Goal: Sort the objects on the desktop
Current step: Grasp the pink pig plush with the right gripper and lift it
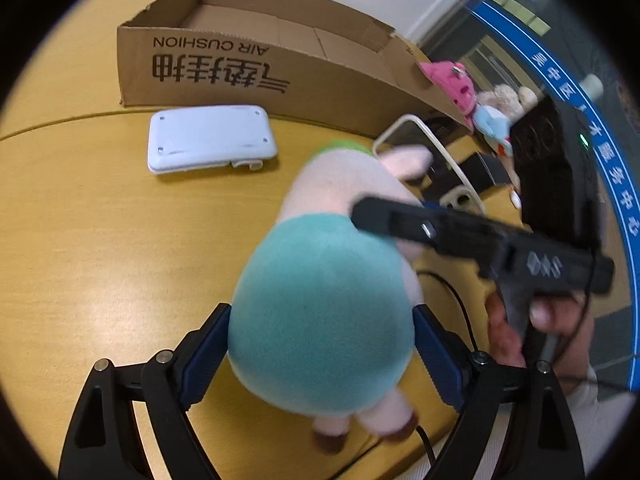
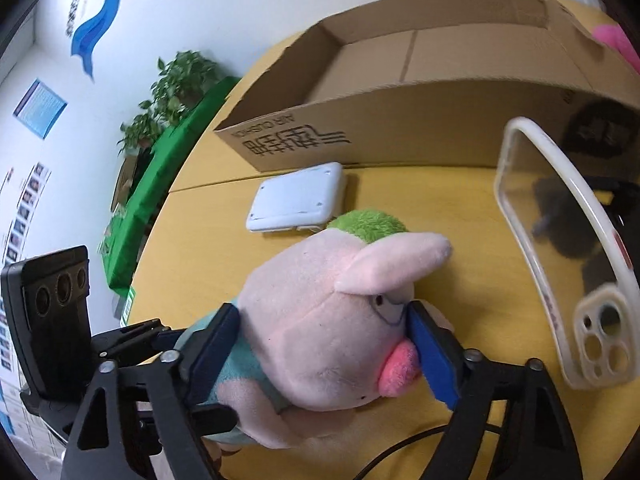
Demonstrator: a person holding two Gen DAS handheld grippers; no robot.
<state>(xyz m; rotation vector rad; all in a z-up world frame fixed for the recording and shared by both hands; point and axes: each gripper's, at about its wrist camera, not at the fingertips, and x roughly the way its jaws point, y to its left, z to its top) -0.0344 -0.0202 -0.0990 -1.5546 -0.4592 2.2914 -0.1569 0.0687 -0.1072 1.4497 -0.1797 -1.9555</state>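
A pink plush pig (image 1: 320, 312) in a teal dress with a green tuft is held above the yellow table. My left gripper (image 1: 320, 356) is shut on its teal body. My right gripper (image 2: 324, 348) is shut on its head (image 2: 328, 320); the right gripper's body shows in the left wrist view (image 1: 480, 240). An open cardboard box (image 1: 256, 60) marked AIR CUSHION stands beyond, seen also in the right wrist view (image 2: 400, 92). A white flat device (image 1: 212, 138) lies in front of the box, seen also from the right (image 2: 298, 202).
A clear phone case (image 2: 560, 248) leans upright at the right of the pig. More plush toys (image 1: 472, 92) lie beside the box's right end. Black equipment (image 1: 552, 168) and cables sit at the right. Plants and a green cloth (image 2: 160, 152) are beyond the table's left edge.
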